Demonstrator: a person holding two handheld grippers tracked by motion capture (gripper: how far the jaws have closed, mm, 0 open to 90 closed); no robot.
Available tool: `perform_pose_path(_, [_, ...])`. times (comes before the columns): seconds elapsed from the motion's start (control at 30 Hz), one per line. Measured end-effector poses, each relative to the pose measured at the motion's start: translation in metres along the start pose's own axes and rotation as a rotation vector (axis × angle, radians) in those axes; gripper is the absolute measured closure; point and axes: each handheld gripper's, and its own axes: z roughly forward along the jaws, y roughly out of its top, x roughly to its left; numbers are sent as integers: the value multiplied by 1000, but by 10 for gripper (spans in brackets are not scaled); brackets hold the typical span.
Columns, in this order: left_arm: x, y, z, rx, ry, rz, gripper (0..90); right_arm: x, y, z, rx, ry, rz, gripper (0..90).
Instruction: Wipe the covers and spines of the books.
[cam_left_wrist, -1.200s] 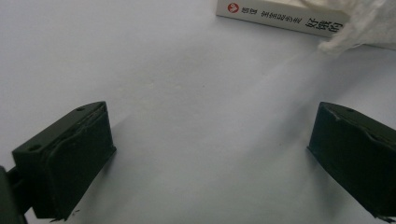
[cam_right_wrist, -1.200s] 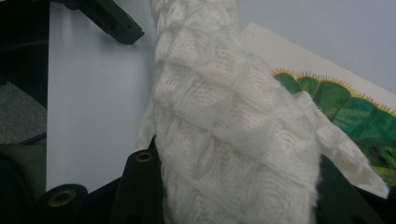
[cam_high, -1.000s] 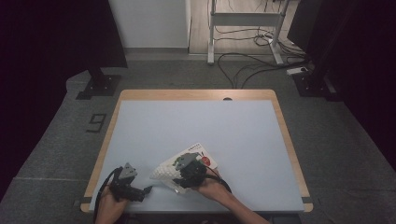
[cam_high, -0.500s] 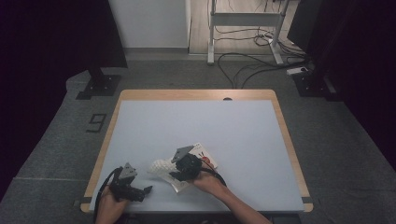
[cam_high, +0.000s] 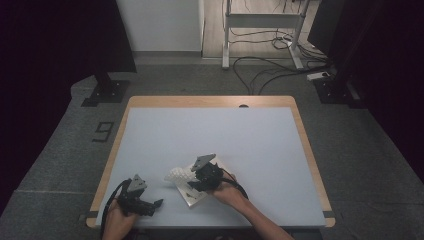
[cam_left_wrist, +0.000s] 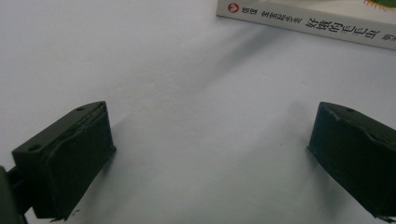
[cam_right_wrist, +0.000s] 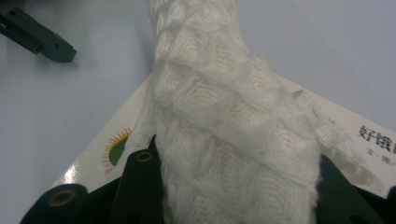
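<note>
Right gripper (cam_high: 192, 184) pinched the white foam net sleeve (cam_right_wrist: 224, 121) between its jaws, holding it over the book (cam_right_wrist: 355, 135) lying beneath it, while the left gripper (cam_high: 152, 205), well off to its side, rested spread wide on the table (cam_high: 240, 135).

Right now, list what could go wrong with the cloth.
1. The right gripper is shut on the white cloth, which lies over the book; pulling it may drag or turn the book.
2. Only one end is pinched, so the cloth's free end may sag and catch on the book's edge.
3. The left gripper sits open, apart from the book, so nothing steadies it, and it could slide on the table.
</note>
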Motion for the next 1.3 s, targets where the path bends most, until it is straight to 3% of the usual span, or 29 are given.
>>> perform_pose_path(0.3, [0, 0, 0, 0, 0, 0, 0, -11, -9, -8, 3, -39, 25, 603])
perform_pose_path(0.8, [0, 0, 0, -1, 0, -1, 0, -43, -31, -29, 9, -142, 105, 603])
perform_pose_path(1.3, [0, 0, 0, 0, 0, 0, 0, -64, -42, -42, 28, -229, 136, 603])
